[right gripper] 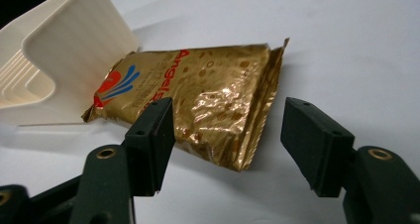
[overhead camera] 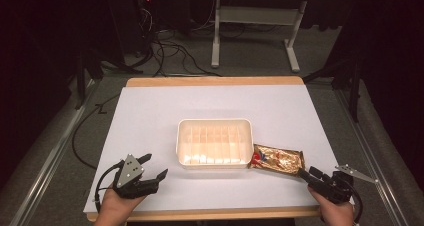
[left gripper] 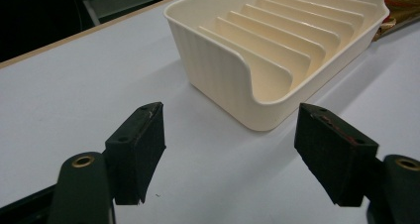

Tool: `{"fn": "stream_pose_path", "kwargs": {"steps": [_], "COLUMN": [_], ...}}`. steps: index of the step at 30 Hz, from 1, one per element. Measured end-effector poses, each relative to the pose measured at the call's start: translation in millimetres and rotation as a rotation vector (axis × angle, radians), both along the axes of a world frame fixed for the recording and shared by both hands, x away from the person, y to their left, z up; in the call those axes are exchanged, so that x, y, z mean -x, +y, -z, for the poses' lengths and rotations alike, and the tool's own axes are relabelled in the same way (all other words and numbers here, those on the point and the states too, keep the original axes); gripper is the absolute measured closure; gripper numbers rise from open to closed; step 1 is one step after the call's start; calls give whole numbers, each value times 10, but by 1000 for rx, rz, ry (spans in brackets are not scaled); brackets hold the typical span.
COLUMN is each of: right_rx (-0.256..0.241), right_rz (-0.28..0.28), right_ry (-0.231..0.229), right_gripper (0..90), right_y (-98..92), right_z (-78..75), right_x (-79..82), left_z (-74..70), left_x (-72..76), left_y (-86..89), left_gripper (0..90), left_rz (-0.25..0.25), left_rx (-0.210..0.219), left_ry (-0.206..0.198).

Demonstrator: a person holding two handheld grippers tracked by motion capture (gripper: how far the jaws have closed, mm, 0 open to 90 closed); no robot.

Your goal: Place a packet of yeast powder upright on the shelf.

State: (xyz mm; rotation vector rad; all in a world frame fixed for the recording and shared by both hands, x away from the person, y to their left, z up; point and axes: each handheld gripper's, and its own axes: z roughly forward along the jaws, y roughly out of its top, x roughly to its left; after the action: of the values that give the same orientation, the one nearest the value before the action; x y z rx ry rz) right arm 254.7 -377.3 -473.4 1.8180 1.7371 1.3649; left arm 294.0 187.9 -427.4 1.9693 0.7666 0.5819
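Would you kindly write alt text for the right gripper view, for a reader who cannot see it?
A gold foil packet lies on the white table, its near end between the open jaws of the right gripper, which is not yet closed on it. The packet's far end touches a cream slotted tray.

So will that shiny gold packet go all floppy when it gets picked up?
Probably a bit. The gold packet is thin crinkled foil, so it may bend and crackle. It looks fairly flat, so likely light. The glossy skin might slip in the right tool, whose jaws are open.
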Motion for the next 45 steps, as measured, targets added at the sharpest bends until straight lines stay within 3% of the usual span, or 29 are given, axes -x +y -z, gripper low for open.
{"fn": "stream_pose_path", "kwargs": {"steps": [7,9,13,25,28,29,30,33,45], "right_rx": [-68,-118,-156,-185,-192,-199,-199,-168,-107], "right_rz": [-15,-14,-21,-14,-13,-10,-10,0,-8], "right_ry": [34,50,72,85,74,60,60,6,-90], "right_gripper": [453,477,490,604,682,781,781,871,900], "right_y": [5,-12,-12,-18,-31,-35,-35,-45,-34], "right_z": [81,115,147,168,164,141,141,71,-89], "right_x": [-17,-20,-40,-86,-93,-92,-92,-90,-116], "left_z": [7,10,9,6,7,6,7,15,25], "left_x": [3,6,5,12,13,17,18,18,62], "left_y": [-12,-23,-19,27,40,46,49,47,81], "left_gripper": [284,283,283,283,283,283,283,284,284], "left_rz": [4,10,8,-8,-10,-11,-12,-10,-32], "left_rx": [-9,-17,-18,-15,-17,-15,-15,-23,-28], "left_ry": [-1,-3,-3,-4,-5,-6,-4,-3,3]}}
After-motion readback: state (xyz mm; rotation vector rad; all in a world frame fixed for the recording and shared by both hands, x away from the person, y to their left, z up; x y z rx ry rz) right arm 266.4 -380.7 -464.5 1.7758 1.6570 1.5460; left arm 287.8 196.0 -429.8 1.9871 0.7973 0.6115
